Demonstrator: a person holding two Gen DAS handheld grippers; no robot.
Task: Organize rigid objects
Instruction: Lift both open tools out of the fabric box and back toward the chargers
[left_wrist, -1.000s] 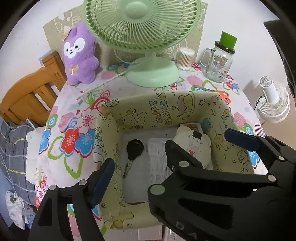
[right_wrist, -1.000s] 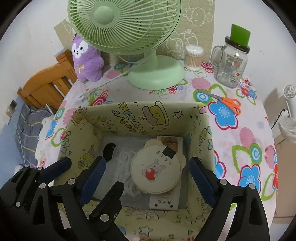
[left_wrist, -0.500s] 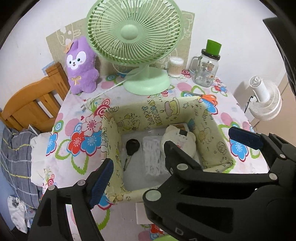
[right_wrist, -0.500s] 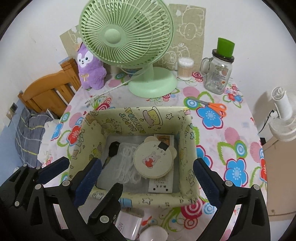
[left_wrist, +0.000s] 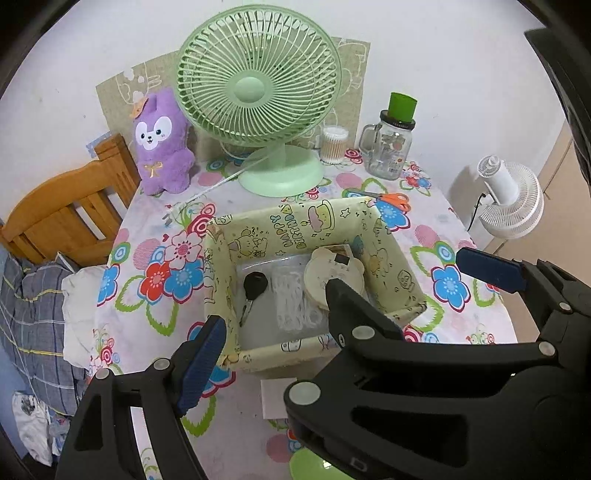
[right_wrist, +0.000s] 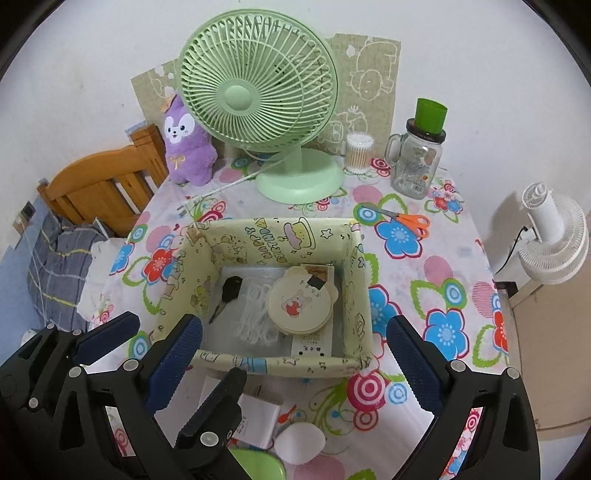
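A cream cartoon-print box (right_wrist: 273, 236) stands on the flowered table. Inside lie a black key (right_wrist: 231, 288), a clear bag of white cord (right_wrist: 255, 317) and a round bear-eared case (right_wrist: 299, 304) on a flat white card (right_wrist: 314, 345). My right gripper (right_wrist: 295, 325) hovers above the box's near wall, jaws wide open and holding nothing. My left gripper (left_wrist: 295, 328) is beside it on the left, also open and holding nothing. In the left wrist view only its left finger (left_wrist: 201, 360) shows; the right gripper's black body (left_wrist: 406, 369) hides the other.
In front of the box lie a white charger (right_wrist: 258, 417), a white round lid (right_wrist: 299, 441) and a green dish (right_wrist: 258, 467). Orange scissors (right_wrist: 406, 219), a green fan (right_wrist: 255, 92), a purple plush (right_wrist: 184, 144), a swab jar (right_wrist: 358, 153) and a glass mug (right_wrist: 417, 162) stand behind.
Both grippers have drawn back and up from the box, so it looks smaller and the table in front of it has come into view. The right jaws have widened.
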